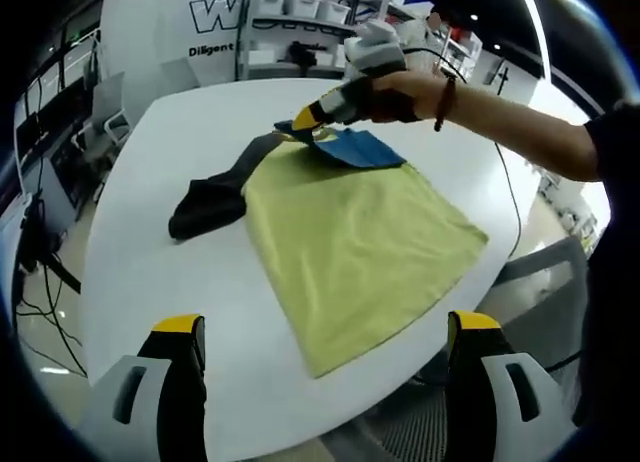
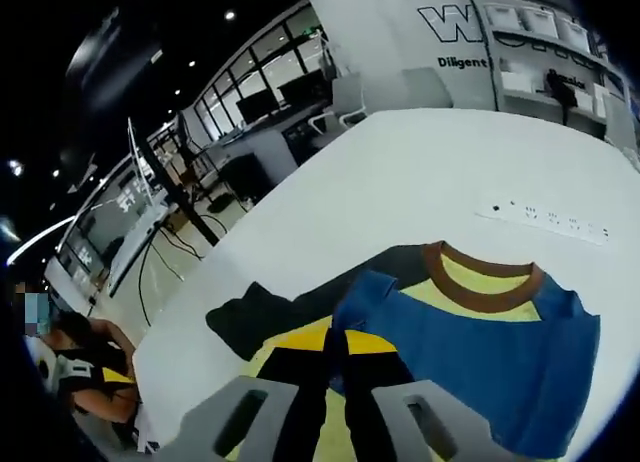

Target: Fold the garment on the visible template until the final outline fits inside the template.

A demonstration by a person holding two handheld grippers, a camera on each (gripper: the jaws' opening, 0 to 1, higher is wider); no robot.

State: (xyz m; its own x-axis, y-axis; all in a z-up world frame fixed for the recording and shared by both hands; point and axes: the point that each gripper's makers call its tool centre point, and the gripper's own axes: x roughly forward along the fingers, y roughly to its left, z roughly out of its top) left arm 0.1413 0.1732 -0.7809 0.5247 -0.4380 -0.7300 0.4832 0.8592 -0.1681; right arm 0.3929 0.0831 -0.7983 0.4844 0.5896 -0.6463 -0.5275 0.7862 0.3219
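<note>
A T-shirt (image 1: 350, 232) lies flat on the white round table (image 1: 170, 132), its yellow-green body spread toward me. It has a blue shoulder panel (image 1: 360, 147) and a dark sleeve (image 1: 210, 207) trailing to the left. My right gripper (image 1: 310, 120), held by a hand, is down at the far shoulder edge. In the right gripper view its jaws (image 2: 335, 344) are closed on the blue fabric (image 2: 480, 352) beside the brown collar (image 2: 480, 282). The dark sleeve (image 2: 260, 317) lies just left of them. My left gripper (image 1: 325, 327) hovers open above the near hem, holding nothing.
A white power strip (image 2: 545, 220) lies on the table beyond the collar. A cable (image 1: 510, 192) runs off the table's right side. A grey chair (image 1: 540, 282) stands by the near right edge. Shelves (image 1: 300, 32) and desks line the room, and a person (image 2: 80, 372) sits at far left.
</note>
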